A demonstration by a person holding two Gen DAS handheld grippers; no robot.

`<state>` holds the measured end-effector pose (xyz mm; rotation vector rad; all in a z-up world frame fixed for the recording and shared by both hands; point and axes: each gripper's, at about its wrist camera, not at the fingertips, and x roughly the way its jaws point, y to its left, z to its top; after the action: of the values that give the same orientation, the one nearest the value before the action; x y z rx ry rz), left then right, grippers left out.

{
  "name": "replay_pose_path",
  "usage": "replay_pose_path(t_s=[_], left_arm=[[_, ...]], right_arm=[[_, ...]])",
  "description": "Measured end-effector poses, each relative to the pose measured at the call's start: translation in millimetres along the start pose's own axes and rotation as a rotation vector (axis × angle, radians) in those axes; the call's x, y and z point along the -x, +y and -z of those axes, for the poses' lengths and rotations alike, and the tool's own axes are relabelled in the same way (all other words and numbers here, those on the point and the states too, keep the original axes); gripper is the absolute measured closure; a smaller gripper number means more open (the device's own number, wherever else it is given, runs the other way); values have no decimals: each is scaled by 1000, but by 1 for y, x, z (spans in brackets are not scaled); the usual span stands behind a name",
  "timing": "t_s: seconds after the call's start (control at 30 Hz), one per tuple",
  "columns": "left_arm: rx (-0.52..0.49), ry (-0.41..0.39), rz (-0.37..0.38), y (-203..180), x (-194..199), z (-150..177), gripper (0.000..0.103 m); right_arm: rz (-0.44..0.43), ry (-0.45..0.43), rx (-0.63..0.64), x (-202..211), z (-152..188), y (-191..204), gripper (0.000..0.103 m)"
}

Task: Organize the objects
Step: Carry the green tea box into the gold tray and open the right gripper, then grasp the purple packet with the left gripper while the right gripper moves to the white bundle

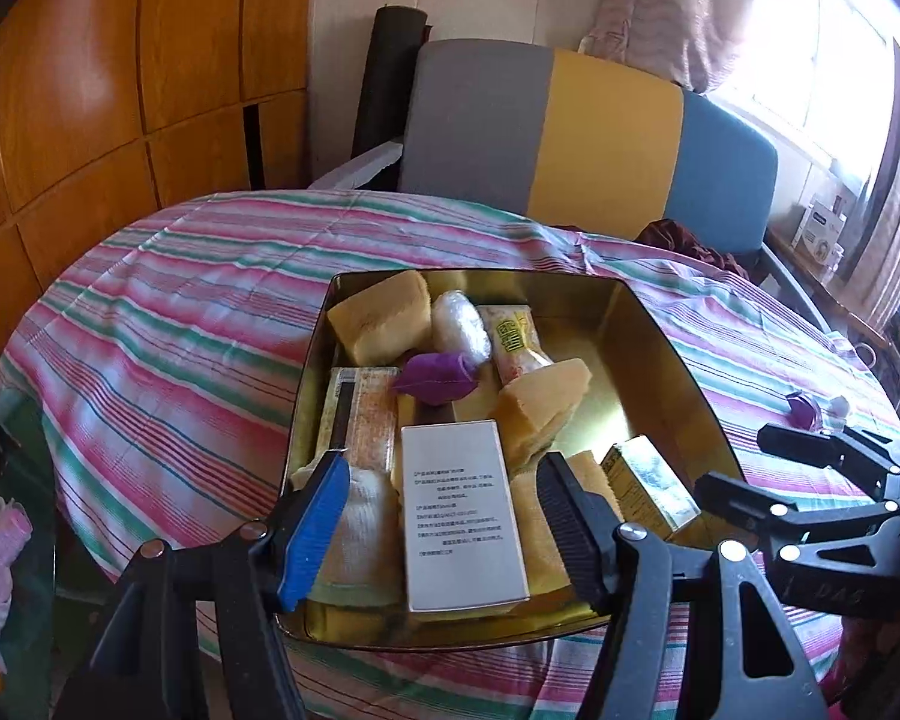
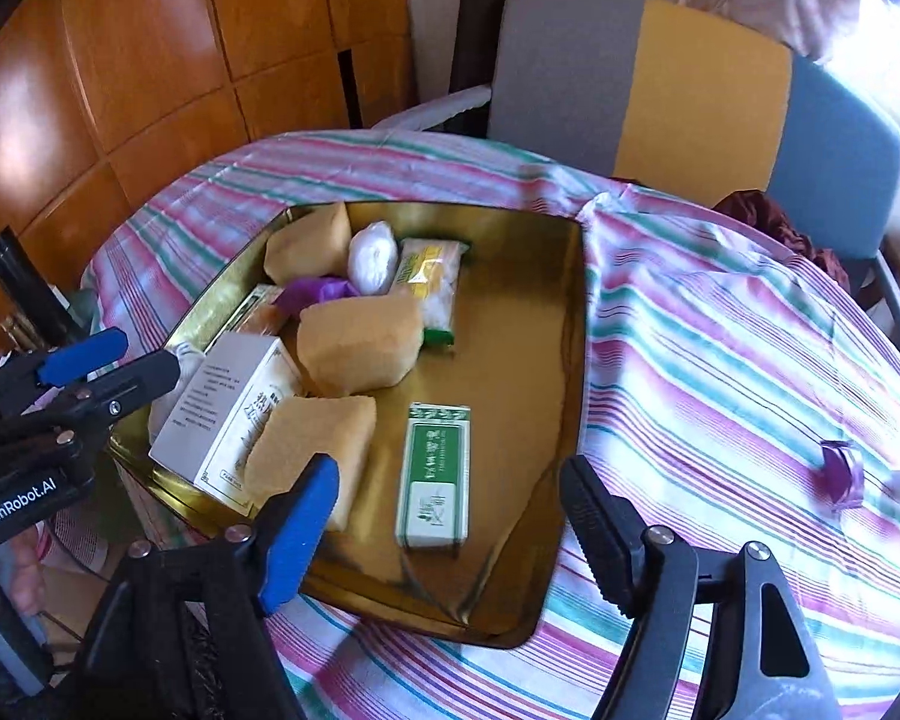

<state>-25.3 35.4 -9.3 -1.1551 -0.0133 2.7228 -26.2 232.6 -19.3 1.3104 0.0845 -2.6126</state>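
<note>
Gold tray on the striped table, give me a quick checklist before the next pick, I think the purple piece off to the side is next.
1. Right gripper jaws open and empty: ok.
2. Left gripper jaws open, pads not pressing the white box: ok.
3. Green box lying flat inside the gold tray: ok.
4. Free floor in the tray's right part: ok.
5. Purple piece outside the tray on the striped cloth: not ok, not yet sorted.
6. What the purple piece is, and whether it grips easily: cannot tell, blurred.
</note>
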Motion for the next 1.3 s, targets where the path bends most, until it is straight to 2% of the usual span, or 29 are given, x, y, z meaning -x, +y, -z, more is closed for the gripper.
replay_pose_path(t_s=[0.3, 0.67, 0.97, 1.1, 1.3], left_arm=[[-83, -12, 29, -29, 7, -3, 37], [-173, -1, 61, -65, 7, -3, 37], [-249, -7, 105, -102, 9, -8, 37], [-287, -10, 128, -121, 8, -11, 37], [-325, 20, 172, -154, 0, -17, 37]], right_arm=[[50, -41, -70, 24, 6, -40, 23], [162, -64, -236, 51, 24, -127, 19], [270, -80, -415, 73, 42, -214, 18], [347, -111, -504, 85, 55, -257, 18], [458, -175, -709, 98, 93, -321, 17]])
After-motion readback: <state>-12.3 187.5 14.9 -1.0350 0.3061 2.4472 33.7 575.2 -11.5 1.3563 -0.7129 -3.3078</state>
